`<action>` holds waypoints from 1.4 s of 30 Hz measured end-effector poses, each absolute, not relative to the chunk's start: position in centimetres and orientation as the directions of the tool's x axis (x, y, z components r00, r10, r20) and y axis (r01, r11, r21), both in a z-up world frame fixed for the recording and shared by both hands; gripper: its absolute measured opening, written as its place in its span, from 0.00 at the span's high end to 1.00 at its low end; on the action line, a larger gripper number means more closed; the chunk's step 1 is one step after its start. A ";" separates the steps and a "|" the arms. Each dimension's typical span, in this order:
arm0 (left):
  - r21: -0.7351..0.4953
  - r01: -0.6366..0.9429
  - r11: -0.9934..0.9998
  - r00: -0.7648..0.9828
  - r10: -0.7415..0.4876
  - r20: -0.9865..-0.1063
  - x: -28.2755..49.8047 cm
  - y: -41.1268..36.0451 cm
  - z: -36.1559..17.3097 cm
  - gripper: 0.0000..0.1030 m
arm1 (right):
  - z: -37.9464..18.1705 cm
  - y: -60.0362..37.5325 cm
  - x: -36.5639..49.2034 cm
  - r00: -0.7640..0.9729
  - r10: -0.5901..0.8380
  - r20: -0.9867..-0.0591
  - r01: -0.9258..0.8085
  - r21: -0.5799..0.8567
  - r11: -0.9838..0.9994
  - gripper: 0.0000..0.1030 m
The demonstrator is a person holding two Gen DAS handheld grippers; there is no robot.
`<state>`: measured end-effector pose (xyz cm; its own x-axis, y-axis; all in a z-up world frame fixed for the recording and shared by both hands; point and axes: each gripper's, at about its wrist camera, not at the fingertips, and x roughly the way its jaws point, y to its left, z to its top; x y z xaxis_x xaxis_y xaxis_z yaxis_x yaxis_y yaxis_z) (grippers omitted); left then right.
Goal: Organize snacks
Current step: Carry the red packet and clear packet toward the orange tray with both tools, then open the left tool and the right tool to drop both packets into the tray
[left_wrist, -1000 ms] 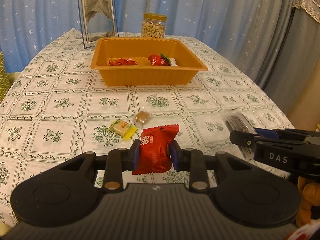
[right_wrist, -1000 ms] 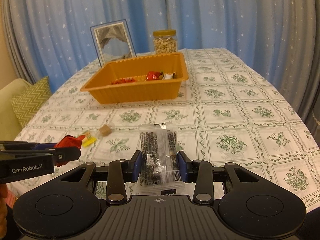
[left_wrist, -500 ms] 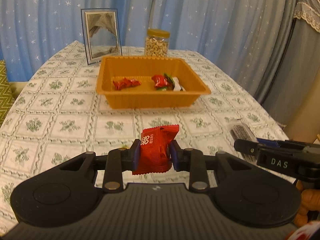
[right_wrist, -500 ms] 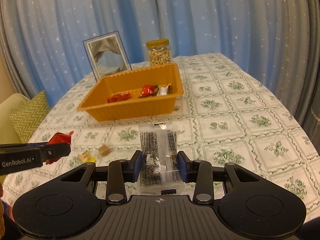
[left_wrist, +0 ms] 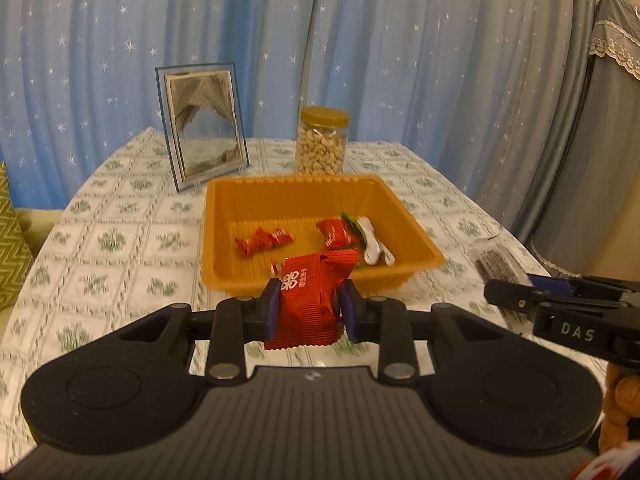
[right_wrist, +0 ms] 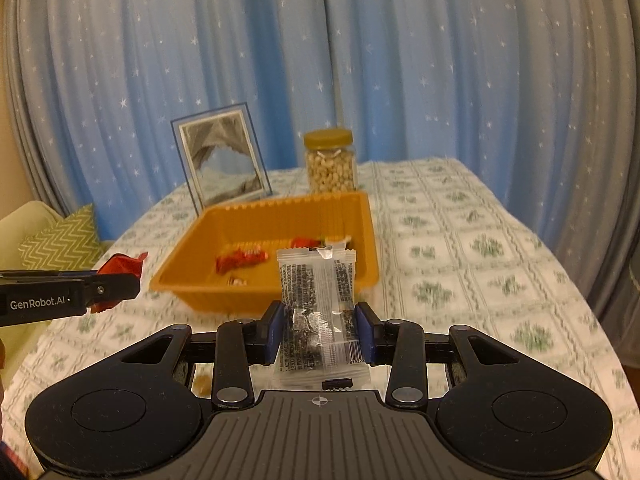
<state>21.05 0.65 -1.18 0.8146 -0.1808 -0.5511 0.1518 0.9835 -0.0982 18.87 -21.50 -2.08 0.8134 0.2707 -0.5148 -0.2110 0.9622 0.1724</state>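
Note:
My left gripper [left_wrist: 308,304] is shut on a red snack packet [left_wrist: 310,300] and holds it above the table, just before the near rim of the orange tray [left_wrist: 224,240]. My right gripper [right_wrist: 320,330] is shut on a clear packet of dark snacks [right_wrist: 318,312], also held before the tray [right_wrist: 180,264]. The tray holds a red twisted wrapper [left_wrist: 260,242], a second red packet [left_wrist: 336,232] and a white-and-green one [left_wrist: 372,240]. Each gripper shows at the edge of the other's view: the right one [left_wrist: 560,316], the left one [right_wrist: 68,296].
A jar of cashews [left_wrist: 322,142] and a framed picture [left_wrist: 204,136] stand behind the tray on the patterned tablecloth [left_wrist: 116,236]. Blue star curtains hang behind. A green zigzag cushion [right_wrist: 60,244] lies at the left. A small brown candy [right_wrist: 202,380] lies under the right gripper.
Both grippers have risen and moved forward toward the tray with their packets still held. The loose candies on the cloth have dropped out of the left wrist view.

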 end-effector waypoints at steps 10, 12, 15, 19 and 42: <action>-0.099 0.136 0.986 0.826 -0.168 -0.538 25.9 2.0 -1.8 0.73 | -1.8 -20.1 24.1 0.812 0.291 -0.506 -0.227 0.185 0.956 0.62; -0.103 0.135 0.985 0.826 -0.169 -0.538 26.8 2.1 -1.9 0.73 | -1.8 -19.7 25.1 0.812 0.294 -0.504 -0.230 0.187 0.955 0.62; -0.109 0.130 0.985 0.825 -0.169 -0.539 28.2 2.4 -2.1 0.73 | -1.8 -19.1 26.7 0.811 0.301 -0.502 -0.234 0.194 0.953 0.62; -0.121 0.126 0.985 0.823 -0.172 -0.542 29.8 2.6 -2.3 0.73 | -1.9 -18.5 29.0 0.805 0.312 -0.504 -0.232 0.216 0.948 0.62; -0.126 0.102 0.987 0.790 -0.158 -0.593 36.2 3.9 -5.4 0.67 | -4.6 -16.2 37.1 0.747 0.350 -0.565 -0.210 0.299 0.931 0.62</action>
<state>36.19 3.85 -5.43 0.7899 -0.1578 -0.5925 0.1025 0.9867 -0.1262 37.10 -16.17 -4.57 0.7470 0.3501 -0.5651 -0.2104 0.9309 0.2985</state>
